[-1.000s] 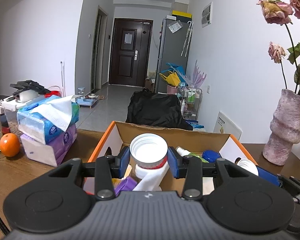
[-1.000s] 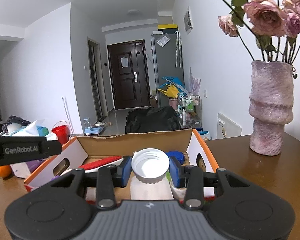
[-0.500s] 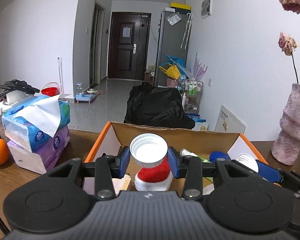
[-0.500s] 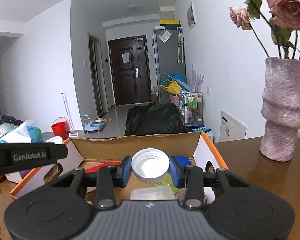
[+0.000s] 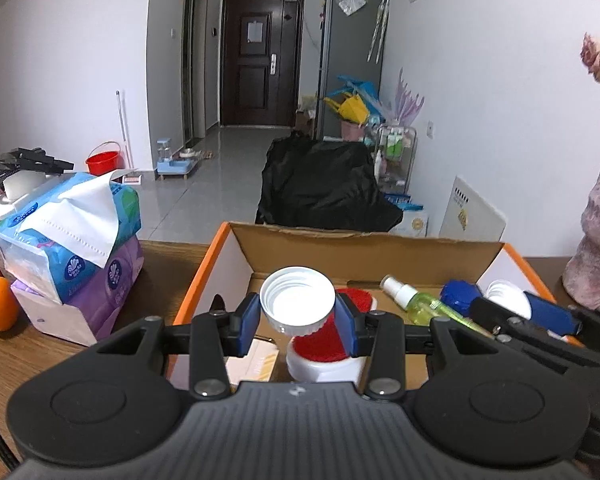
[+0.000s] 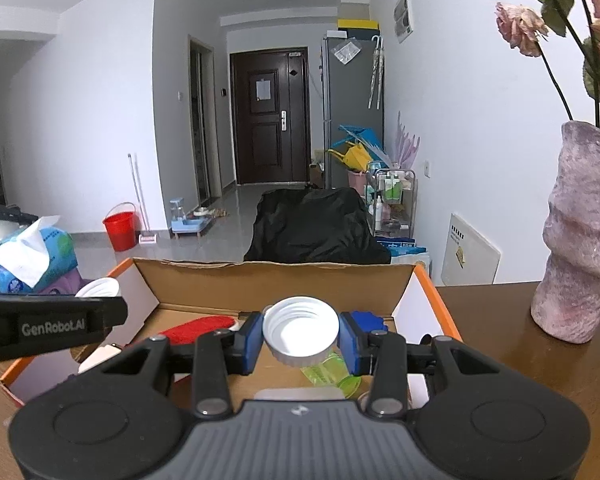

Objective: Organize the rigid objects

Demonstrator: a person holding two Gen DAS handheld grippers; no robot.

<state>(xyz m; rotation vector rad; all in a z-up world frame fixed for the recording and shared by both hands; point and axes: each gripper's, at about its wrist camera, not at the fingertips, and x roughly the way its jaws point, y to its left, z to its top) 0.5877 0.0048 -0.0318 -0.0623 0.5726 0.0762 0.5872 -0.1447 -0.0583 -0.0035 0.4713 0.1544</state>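
Fingers of the left gripper pinch one white cap between their blue pads, above the cardboard box on the surface. Those of the right gripper clamp a second white cap likewise. Inside lie one spray bottle and one red brush.

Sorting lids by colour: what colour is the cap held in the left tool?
White: the cap between the left tool's blue pads, clearest in the left wrist view.
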